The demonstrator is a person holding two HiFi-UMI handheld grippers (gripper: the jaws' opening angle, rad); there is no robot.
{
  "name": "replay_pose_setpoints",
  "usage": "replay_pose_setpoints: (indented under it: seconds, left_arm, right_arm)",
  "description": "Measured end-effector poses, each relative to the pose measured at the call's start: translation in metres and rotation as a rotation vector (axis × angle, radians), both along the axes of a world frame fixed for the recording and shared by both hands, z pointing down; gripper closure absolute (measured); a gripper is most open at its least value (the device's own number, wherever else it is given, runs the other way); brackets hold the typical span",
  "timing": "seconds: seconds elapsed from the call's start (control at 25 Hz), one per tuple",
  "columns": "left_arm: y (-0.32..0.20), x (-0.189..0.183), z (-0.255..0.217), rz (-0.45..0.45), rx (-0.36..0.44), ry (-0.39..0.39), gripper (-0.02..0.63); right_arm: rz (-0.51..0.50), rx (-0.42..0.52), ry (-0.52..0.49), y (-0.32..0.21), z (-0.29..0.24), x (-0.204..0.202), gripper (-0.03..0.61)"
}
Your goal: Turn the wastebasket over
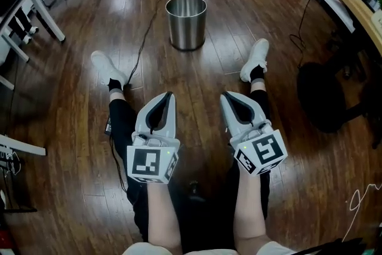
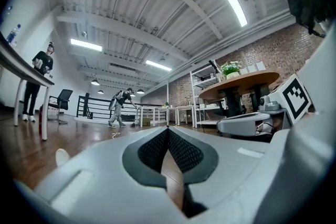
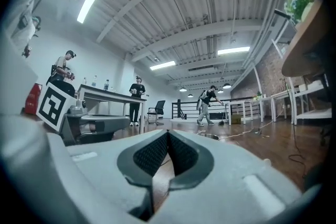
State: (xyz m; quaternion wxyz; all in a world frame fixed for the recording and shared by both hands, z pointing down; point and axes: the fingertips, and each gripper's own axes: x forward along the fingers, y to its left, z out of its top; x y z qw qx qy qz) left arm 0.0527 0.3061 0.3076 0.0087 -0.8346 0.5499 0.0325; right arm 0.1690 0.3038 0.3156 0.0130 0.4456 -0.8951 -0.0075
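A round steel wastebasket [image 1: 186,22] stands upright on the wooden floor, its open top facing up, straight ahead between the person's spread legs. My left gripper [image 1: 169,95] and right gripper [image 1: 225,95] are held side by side, level, well short of the basket and pointing toward it. Both are shut with nothing between the pads. In the left gripper view the left gripper [image 2: 168,129] has its jaws meeting at the tips, and the right gripper [image 2: 252,122] shows beside it. The right gripper view shows the right gripper [image 3: 168,134] shut the same way. I cannot make out the basket in either gripper view.
White shoes [image 1: 107,68] [image 1: 255,60] flank the path to the basket. A black cable [image 1: 145,33] runs along the floor left of it. A black chair [image 1: 331,98] and a curved wooden table [image 1: 352,3] stand at the right, white desk legs [image 1: 45,16] at the left. People [image 2: 121,107] stand far off.
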Motion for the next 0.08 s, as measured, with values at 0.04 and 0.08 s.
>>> replay_pose_setpoints:
  seconds: [0.04, 0.08]
  left_arm:
    - [0.0045, -0.0041, -0.0031, -0.010, 0.005, 0.006, 0.597]
    - [0.0093, -0.0084, -0.0059, -0.021, 0.008, 0.012, 0.597]
  right_arm:
    - [-0.006, 0.011, 0.002, 0.0063, -0.0060, -0.0012, 0.586]
    - [-0.014, 0.022, 0.006, 0.0126, -0.0119, -0.0028, 0.586]
